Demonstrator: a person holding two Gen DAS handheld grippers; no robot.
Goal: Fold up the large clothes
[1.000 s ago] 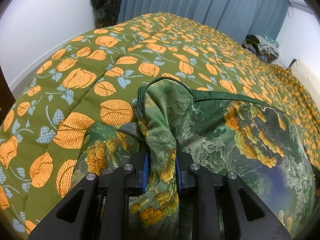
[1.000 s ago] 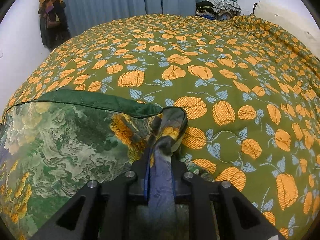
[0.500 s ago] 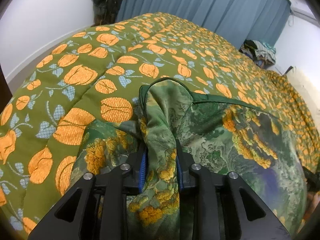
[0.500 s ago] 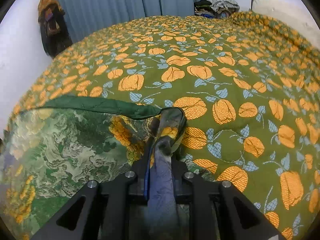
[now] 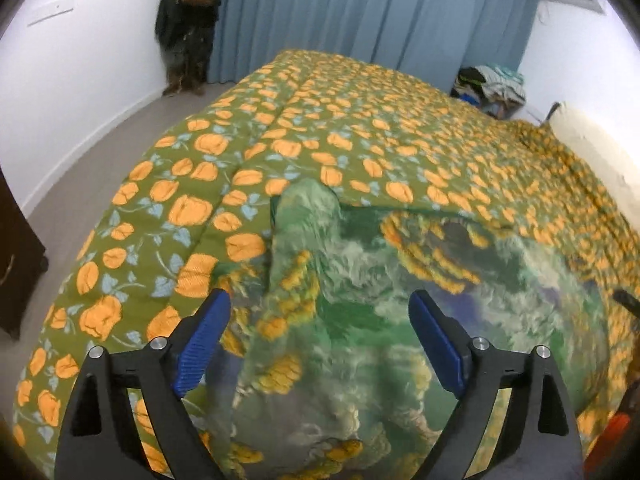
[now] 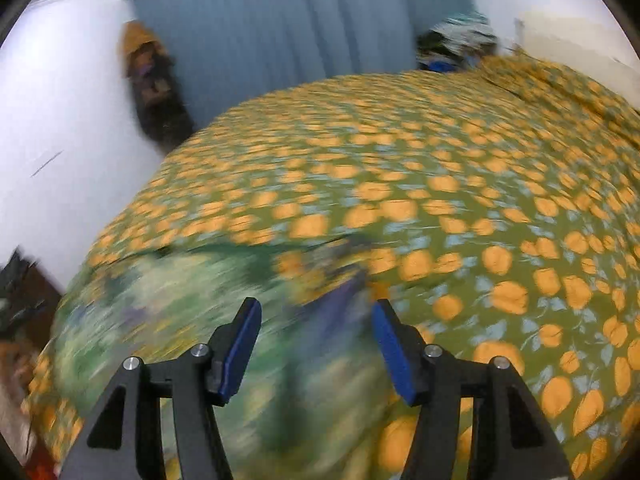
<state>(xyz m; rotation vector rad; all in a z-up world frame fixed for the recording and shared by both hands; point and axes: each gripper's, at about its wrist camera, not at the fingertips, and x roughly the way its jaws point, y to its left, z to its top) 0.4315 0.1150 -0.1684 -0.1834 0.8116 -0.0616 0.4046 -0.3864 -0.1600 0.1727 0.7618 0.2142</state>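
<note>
A large green garment with a yellow flower print (image 5: 360,300) lies folded on the bed, its dark green hem across the far side. My left gripper (image 5: 318,312) hangs above its left corner, jaws opening wide, blue pads clear of the raised ridge of cloth below. In the blurred right wrist view the same garment (image 6: 180,300) fills the lower left. My right gripper (image 6: 314,322) is above its right corner, jaws opening, the cloth lying loose beneath them and not pinched.
The bed carries an olive quilt with orange flowers (image 5: 360,128). Blue curtains (image 5: 360,12) hang behind it. Dark clothes hang in the far left corner (image 5: 188,20). A heap of laundry (image 5: 492,84) sits at the back right. A dark cabinet (image 5: 16,264) stands at the left.
Both grippers let go of the garment corners they pinched, opened their jaws and rose away from the bed. The released cloth has settled onto the quilt.
</note>
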